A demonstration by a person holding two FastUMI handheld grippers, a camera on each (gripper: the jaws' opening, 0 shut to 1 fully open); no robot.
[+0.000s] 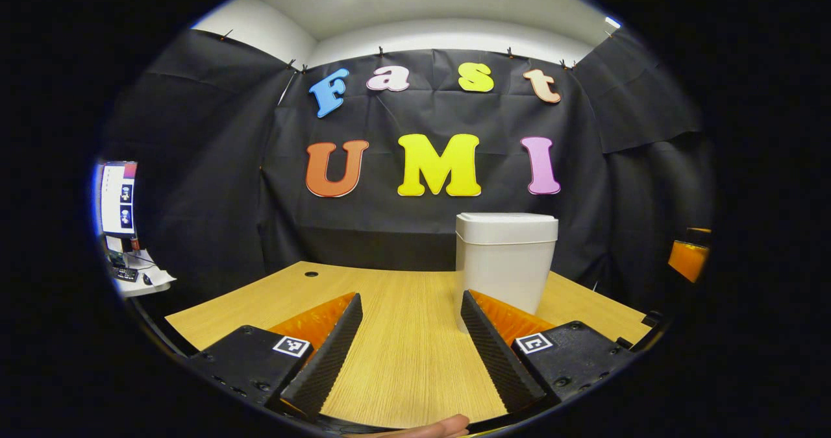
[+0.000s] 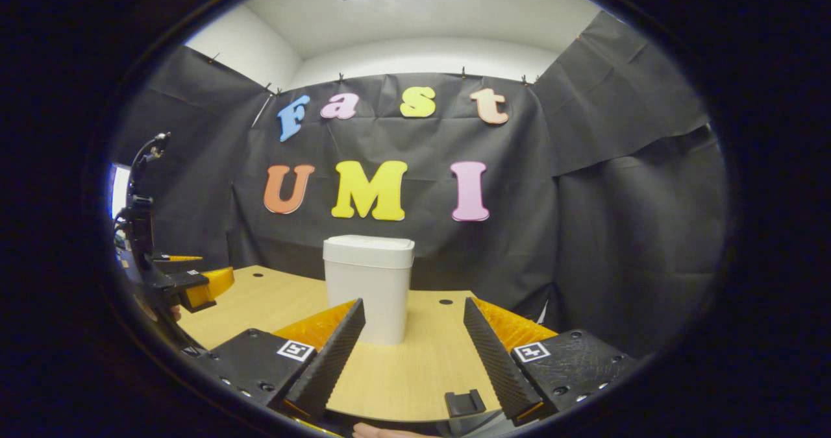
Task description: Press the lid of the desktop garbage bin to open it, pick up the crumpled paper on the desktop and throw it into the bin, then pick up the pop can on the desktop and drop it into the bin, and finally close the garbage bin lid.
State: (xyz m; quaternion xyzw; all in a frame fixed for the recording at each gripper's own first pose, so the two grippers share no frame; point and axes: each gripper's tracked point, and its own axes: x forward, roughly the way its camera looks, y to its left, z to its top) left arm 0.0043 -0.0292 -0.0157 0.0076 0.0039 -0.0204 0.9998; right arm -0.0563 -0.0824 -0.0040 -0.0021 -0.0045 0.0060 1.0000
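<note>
A white desktop garbage bin (image 1: 505, 263) stands upright on the wooden desk (image 1: 402, 353), its lid (image 1: 506, 227) shut flat. In the left gripper view it sits ahead and to the right of my left gripper (image 1: 410, 344), which is open with bare desk between its fingers. In the right gripper view the bin (image 2: 368, 285) stands ahead and slightly left of my right gripper (image 2: 413, 353), also open and holding nothing. My left gripper (image 2: 195, 289) also appears at the far left of the right gripper view, above the desk's left part.
Black cloth walls the booth behind and to both sides of the desk. A small round cable hole (image 1: 311, 274) marks the desk's far left, another hole (image 2: 445, 302) lies right of the bin. A side table with a monitor (image 1: 119, 198) stands beyond the left edge.
</note>
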